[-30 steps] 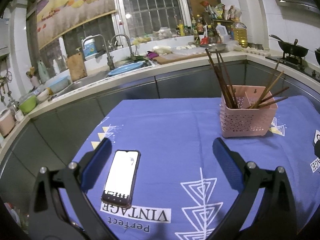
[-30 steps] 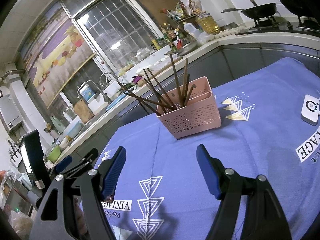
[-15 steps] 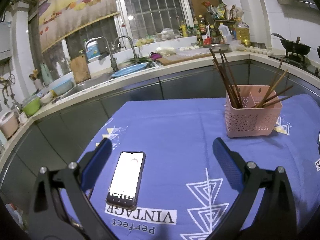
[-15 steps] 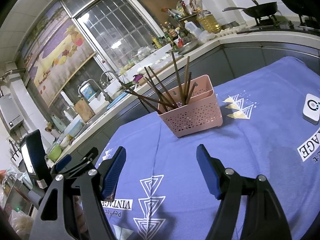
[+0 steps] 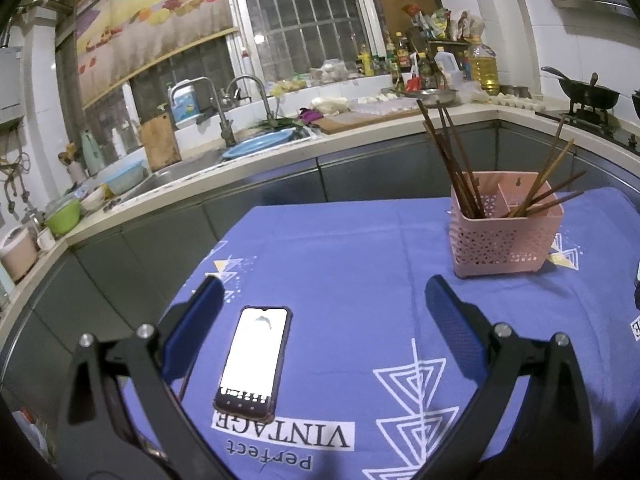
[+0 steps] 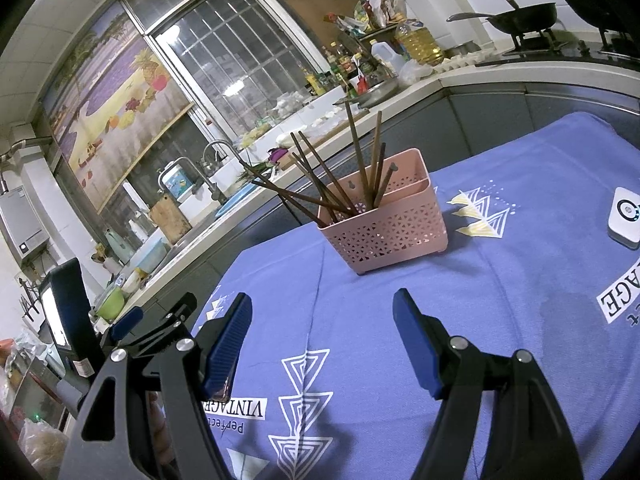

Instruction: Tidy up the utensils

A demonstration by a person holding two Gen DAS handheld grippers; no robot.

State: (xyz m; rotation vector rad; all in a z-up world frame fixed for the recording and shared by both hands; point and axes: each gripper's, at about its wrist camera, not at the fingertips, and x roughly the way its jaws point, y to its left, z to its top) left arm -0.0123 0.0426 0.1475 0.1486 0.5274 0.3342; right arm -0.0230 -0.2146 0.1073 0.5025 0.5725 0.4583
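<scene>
A pink basket (image 5: 505,236) with a perforated wall is seen standing upright on a blue tablecloth (image 5: 352,264) that covers the table. The basket is divided into two compartments. Dark chopsticks (image 5: 452,160) are leaned together in one compartment, and further brown chopsticks (image 5: 548,188) are fanned outward from the other. In the right wrist view the same basket (image 6: 384,224) is shown beyond the fingers, with its chopsticks (image 6: 356,168) splayed above the rim.

The left gripper (image 5: 320,320) is held above the cloth with its jaws spread wide and nothing between them. A phone (image 5: 254,360) with a lit screen is laid flat on the cloth just inside the left finger, apart from it. The right gripper (image 6: 320,340) is likewise held wide and empty above the cloth (image 6: 500,280), well short of the basket. A small white device (image 6: 626,216) is seen on the cloth at the right edge. Behind the table, a counter (image 5: 280,164) with a sink and a blue basin (image 5: 260,146) is visible, and a wok (image 5: 586,94) is set on the stove.
</scene>
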